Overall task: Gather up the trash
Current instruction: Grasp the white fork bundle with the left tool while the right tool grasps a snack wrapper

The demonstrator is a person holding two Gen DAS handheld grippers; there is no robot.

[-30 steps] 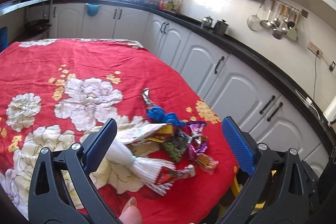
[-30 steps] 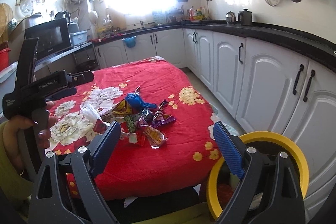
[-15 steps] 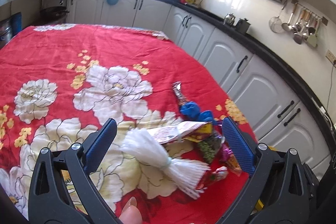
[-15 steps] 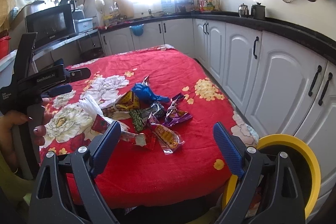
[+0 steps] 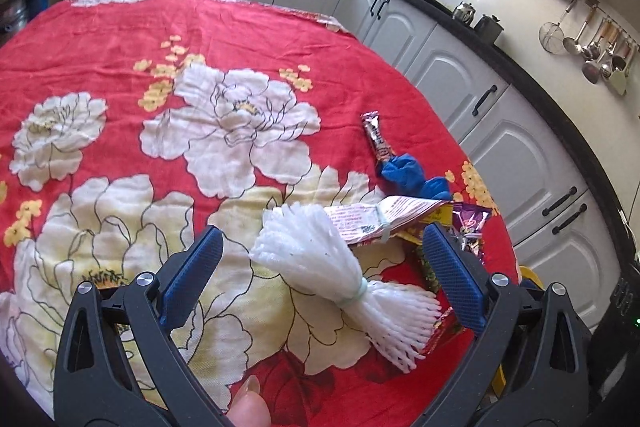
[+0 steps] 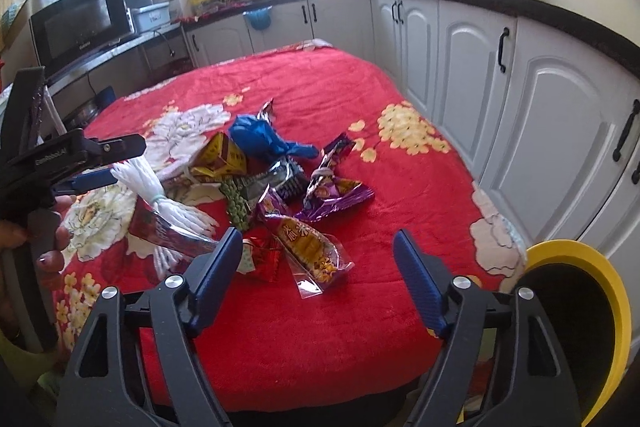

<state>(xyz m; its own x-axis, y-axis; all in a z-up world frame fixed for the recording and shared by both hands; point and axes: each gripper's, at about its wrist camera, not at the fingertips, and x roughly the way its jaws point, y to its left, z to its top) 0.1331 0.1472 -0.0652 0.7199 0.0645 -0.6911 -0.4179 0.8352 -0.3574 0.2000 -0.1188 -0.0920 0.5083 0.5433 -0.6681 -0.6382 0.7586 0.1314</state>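
A heap of trash lies on the red flowered tablecloth (image 5: 120, 39). A white foam net (image 5: 320, 255) tied in the middle sits between the open fingers of my left gripper (image 5: 320, 267), untouched. Beyond it lie a red-white wrapper (image 5: 380, 219), a blue bag (image 5: 408, 175) and a small bar wrapper (image 5: 376, 137). In the right wrist view my right gripper (image 6: 316, 259) is open over a clear yellow snack packet (image 6: 308, 247), with a purple wrapper (image 6: 332, 187), the blue bag (image 6: 260, 139) and the foam net (image 6: 156, 187) beyond. The left gripper (image 6: 108, 163) shows at left.
A yellow-rimmed bin (image 6: 592, 327) stands beside the table at the right, below table level. White cabinets (image 6: 520, 87) with a black counter run along the right and back. A microwave (image 6: 80, 23) sits at the back left.
Both grippers have moved forward and down toward the heap. The foam net now lies between the left fingers, and the snack packet lies between the right fingers. Both stay open.
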